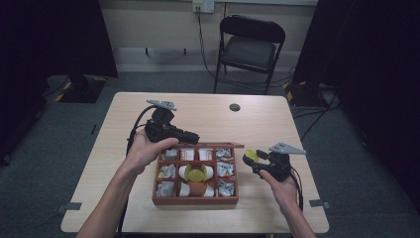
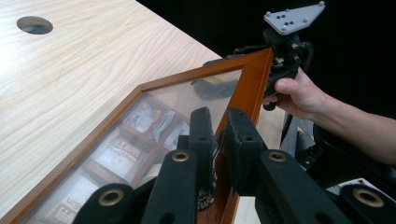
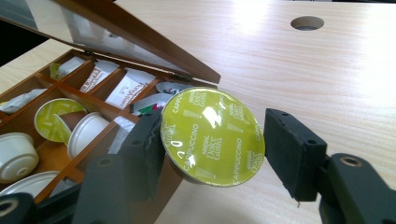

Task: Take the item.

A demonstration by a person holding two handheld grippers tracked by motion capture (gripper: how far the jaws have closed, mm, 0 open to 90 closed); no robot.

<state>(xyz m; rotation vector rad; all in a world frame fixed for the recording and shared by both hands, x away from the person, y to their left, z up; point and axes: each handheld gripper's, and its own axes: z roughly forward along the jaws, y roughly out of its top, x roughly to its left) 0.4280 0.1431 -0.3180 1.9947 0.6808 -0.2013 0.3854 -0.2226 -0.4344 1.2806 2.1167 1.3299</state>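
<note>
A wooden compartment box [image 1: 195, 201] sits at the table's near middle, with tea sachets [image 3: 126, 88] and coffee capsules [image 3: 56, 119] inside. Its glass lid [image 2: 187, 98] is raised. My left gripper [image 2: 219, 126] is shut on the lid's wooden front frame [image 2: 252, 84] and holds it up at the box's far left corner [image 1: 190, 138]. My right gripper [image 3: 217, 140] is shut on a capsule with a green Cappuccino foil [image 3: 212, 135]. It holds the capsule off the table just right of the box [image 1: 251, 155], foil toward the camera.
The light wooden table [image 1: 277, 124] has a round cable hole [image 1: 235, 107] at its far middle. A black folding chair [image 1: 250, 44] stands behind the table. Bare tabletop lies left, right and beyond the box.
</note>
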